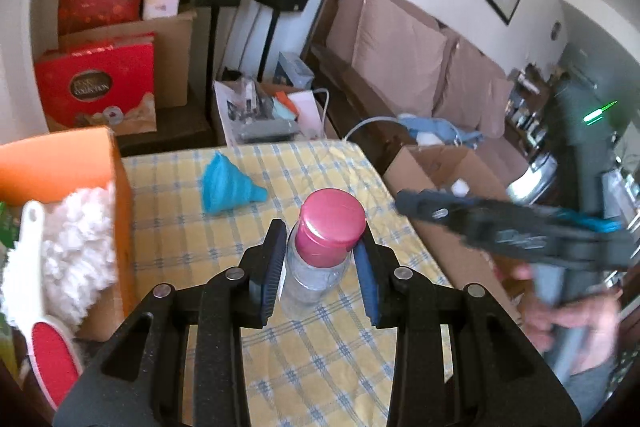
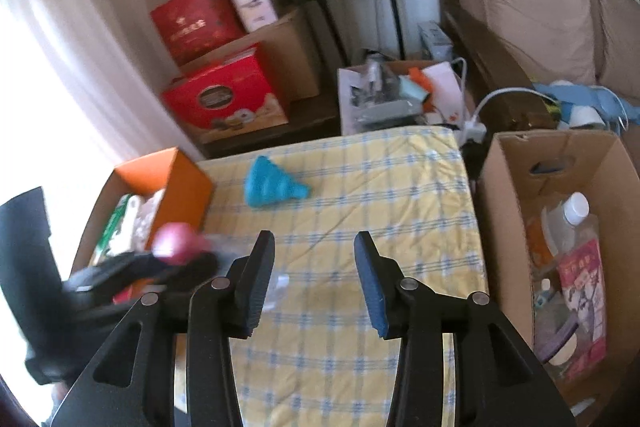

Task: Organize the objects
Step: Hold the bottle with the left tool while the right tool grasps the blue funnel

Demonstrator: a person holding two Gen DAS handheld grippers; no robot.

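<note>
My left gripper (image 1: 320,247) is shut on a clear bottle with a pink cap (image 1: 332,233), held upright above the yellow checked tablecloth (image 1: 320,367). The same bottle (image 2: 178,243) shows blurred at the left of the right wrist view, in the left gripper (image 2: 176,265). My right gripper (image 2: 314,259) stands open over the cloth with nothing between its fingers; in the left wrist view it (image 1: 412,203) is at the right, held by a hand (image 1: 576,323). A teal folding funnel (image 1: 224,187) (image 2: 276,187) lies on its side at the far part of the cloth.
An orange box (image 1: 120,187) (image 2: 180,183) at the left holds a white fluffy duster (image 1: 80,255) and a lint brush (image 1: 52,359). A cardboard box (image 2: 520,187) of bottles and packets stands to the right. Behind are red gift boxes (image 1: 96,87), speakers and a sofa (image 1: 420,59).
</note>
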